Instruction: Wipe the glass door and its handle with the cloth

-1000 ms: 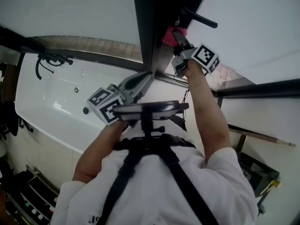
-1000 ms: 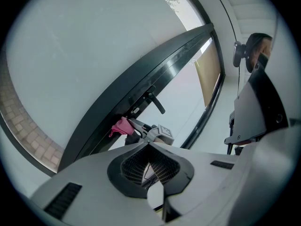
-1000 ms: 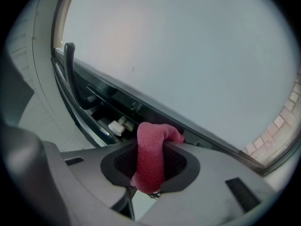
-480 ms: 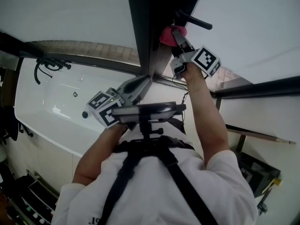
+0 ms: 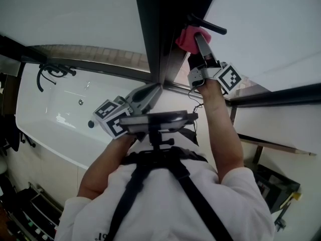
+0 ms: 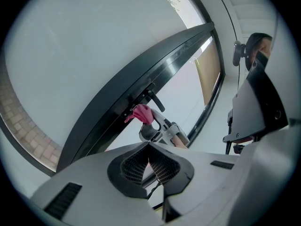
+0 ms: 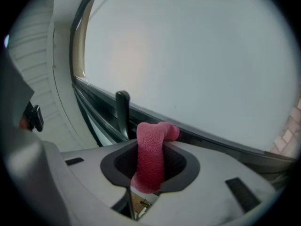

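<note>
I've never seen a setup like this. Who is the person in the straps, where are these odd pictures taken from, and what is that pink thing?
There is no robot here: a person holds a two-jaw gripper in each hand. The head view comes from a camera on the person's head that looks steeply down over their shoulders and arms. The other two views come from cameras riding on each gripper, looking along its jaws. The right gripper is clamped on a pink cloth, raised beside the dark handle of the glass door. The left gripper has its jaws together with nothing between them and points toward the door's dark frame.
</note>
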A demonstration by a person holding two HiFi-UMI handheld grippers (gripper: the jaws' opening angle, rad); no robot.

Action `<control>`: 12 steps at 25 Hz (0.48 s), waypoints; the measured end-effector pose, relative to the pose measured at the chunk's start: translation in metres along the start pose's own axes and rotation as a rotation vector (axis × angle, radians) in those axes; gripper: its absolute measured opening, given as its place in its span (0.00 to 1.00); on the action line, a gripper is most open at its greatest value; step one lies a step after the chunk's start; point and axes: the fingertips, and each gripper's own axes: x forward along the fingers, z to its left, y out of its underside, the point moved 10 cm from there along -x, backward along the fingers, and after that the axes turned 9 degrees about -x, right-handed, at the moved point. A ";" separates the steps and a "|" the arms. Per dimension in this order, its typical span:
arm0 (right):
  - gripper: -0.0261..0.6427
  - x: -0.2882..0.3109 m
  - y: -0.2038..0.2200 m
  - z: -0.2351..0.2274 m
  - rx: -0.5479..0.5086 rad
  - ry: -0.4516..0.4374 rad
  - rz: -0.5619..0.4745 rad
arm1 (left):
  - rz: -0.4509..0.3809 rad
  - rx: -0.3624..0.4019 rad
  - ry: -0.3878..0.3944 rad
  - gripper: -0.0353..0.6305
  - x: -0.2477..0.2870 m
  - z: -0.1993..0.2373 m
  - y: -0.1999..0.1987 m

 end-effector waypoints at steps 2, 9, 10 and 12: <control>0.20 0.002 -0.001 0.006 0.036 -0.060 -0.036 | 0.003 -0.005 0.002 0.03 0.000 0.000 0.000; 0.20 0.027 0.014 0.010 0.185 -0.170 -0.105 | 0.019 -0.004 0.016 0.03 0.003 -0.002 -0.001; 0.20 0.030 0.014 0.010 0.202 -0.183 -0.115 | 0.021 -0.005 0.017 0.03 0.003 -0.003 -0.001; 0.20 0.032 0.016 0.008 0.239 -0.207 -0.135 | 0.024 -0.005 0.017 0.03 0.003 -0.003 -0.001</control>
